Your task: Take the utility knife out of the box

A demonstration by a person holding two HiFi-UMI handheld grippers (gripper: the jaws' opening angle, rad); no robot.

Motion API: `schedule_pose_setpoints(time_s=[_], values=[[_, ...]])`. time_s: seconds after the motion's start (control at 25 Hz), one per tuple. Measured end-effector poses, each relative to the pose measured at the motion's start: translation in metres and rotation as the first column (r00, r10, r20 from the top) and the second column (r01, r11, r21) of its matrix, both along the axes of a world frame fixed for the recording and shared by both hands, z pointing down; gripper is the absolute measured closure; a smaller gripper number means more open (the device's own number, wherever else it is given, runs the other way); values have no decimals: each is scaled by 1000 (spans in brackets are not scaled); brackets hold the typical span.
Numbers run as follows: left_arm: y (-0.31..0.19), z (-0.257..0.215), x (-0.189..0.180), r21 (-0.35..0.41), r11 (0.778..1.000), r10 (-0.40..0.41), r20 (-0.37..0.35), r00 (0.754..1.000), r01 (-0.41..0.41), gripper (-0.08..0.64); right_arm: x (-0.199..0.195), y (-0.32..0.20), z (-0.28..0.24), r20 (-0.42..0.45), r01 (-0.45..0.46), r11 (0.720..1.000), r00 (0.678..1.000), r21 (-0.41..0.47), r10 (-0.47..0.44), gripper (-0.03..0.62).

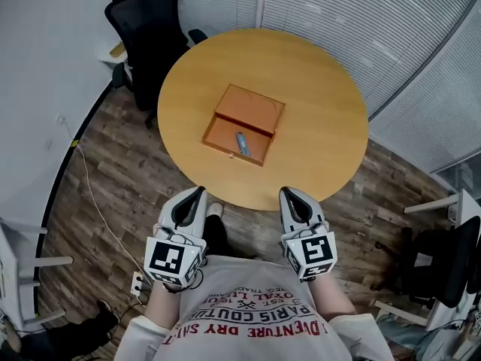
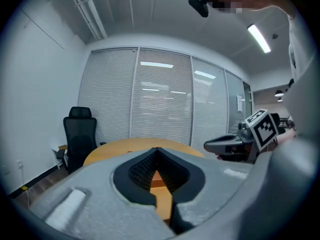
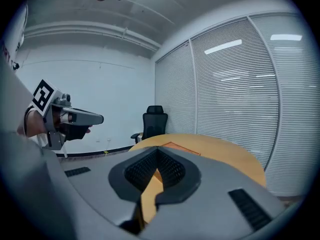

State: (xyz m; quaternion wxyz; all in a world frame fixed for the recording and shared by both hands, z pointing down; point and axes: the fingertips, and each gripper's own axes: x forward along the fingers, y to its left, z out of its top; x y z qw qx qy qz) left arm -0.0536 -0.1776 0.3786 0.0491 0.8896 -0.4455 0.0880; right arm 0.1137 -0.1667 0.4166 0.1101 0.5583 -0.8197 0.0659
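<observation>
Fingers of left gripper [image 1: 200, 192] and right gripper [image 1: 286, 192] were seen fully closed, nothing held, short of the table [image 1: 316, 89]. The utility knife [image 1: 242, 143] was seen lying flat in the open box [image 1: 252, 105]. Judged light, rigid, smooth; best pinched across the handle mid-length

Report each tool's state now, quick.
Left tool: closed, holding nothing.
Right tool: closed, holding nothing.

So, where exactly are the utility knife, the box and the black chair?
utility knife [image 1: 242, 143], head view, middle of its grey body.
box [image 1: 252, 107], head view, the plain half beyond the knife.
black chair [image 1: 146, 25], head view, its middle.
</observation>
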Motion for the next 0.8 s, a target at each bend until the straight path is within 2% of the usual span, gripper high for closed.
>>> schedule_pose_setpoints(time_s=[0.44,0.64,0.8], values=[[-178,-8,-28,-5,987,163,-10,987,-163,566,-29,-140,-2,13,-173,985,985,-28,173,584],[-231,8,-30,-38,969,244,0,970,-244,566,-40,-181,21,20,-194,974,980,-120,198,586],[-258,30,-30,-80,948,309,3,951,-308,566,-52,-201,48,-8,-208,957,978,-201,210,585]])
